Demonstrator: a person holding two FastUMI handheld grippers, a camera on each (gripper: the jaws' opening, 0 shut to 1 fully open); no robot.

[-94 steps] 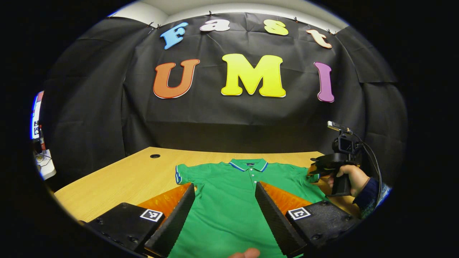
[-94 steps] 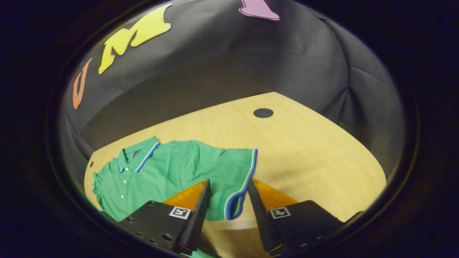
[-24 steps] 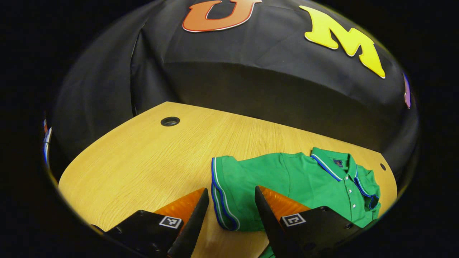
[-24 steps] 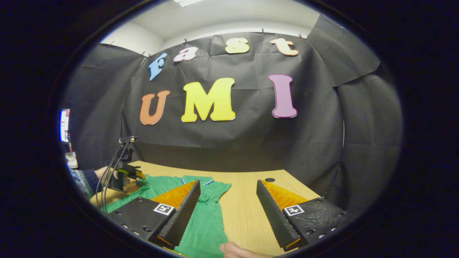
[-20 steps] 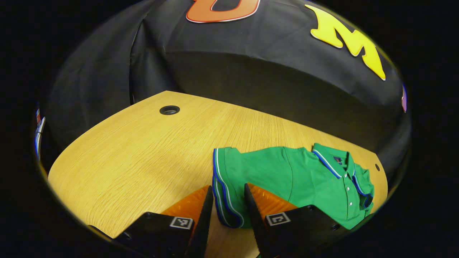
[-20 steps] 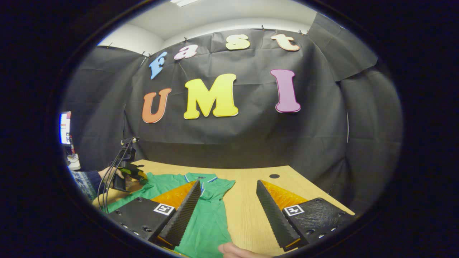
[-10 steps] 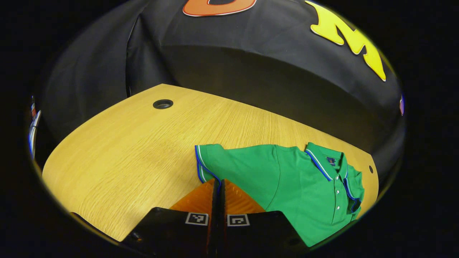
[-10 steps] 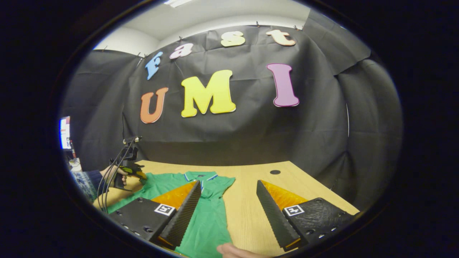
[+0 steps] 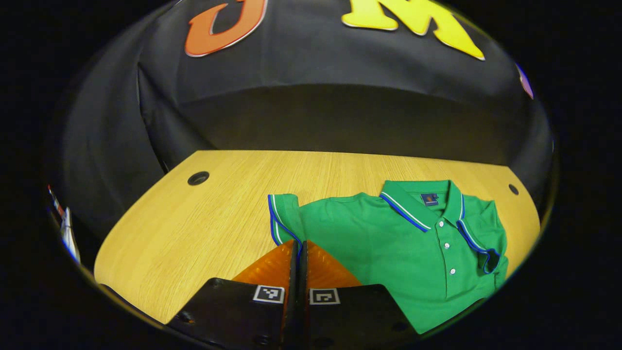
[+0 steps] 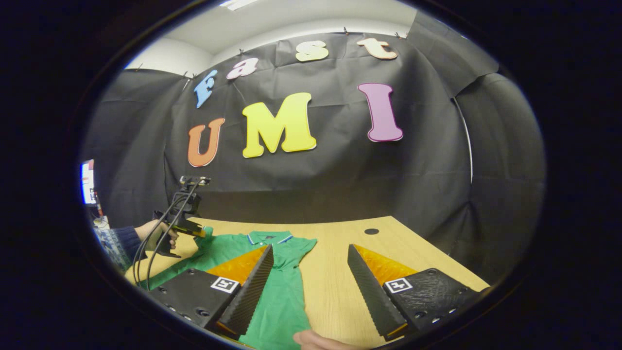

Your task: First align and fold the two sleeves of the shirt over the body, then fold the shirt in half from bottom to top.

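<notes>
With its fingers clenched on the left sleeve [image 9: 284,218], the left gripper [image 9: 297,253] holds that sleeve of the green polo shirt [image 9: 388,243] lying on the desk [image 9: 194,228]. The far sleeve [image 9: 486,233] lies folded over the body. Right gripper [image 10: 306,272] is released, hovering. Judged step: sleeve fold; next, carry inward, aligned.

Black cloth wall [image 10: 330,184] hangs creased behind and to both sides, clipped along its top edge. Above it a white wall [image 10: 165,56] and white ceiling with a bright light strip [image 10: 238,4]. Light wood-grain table [image 9: 204,218] runs up to the cloth; two round cable holes, one far left [image 9: 198,178], one far right [image 9: 513,189]. At the left edge, past the cloth, a lit gap [image 10: 88,182], possibly a screen or another desk, too small to tell. Table evenly lit, cloth dim lower down.
</notes>
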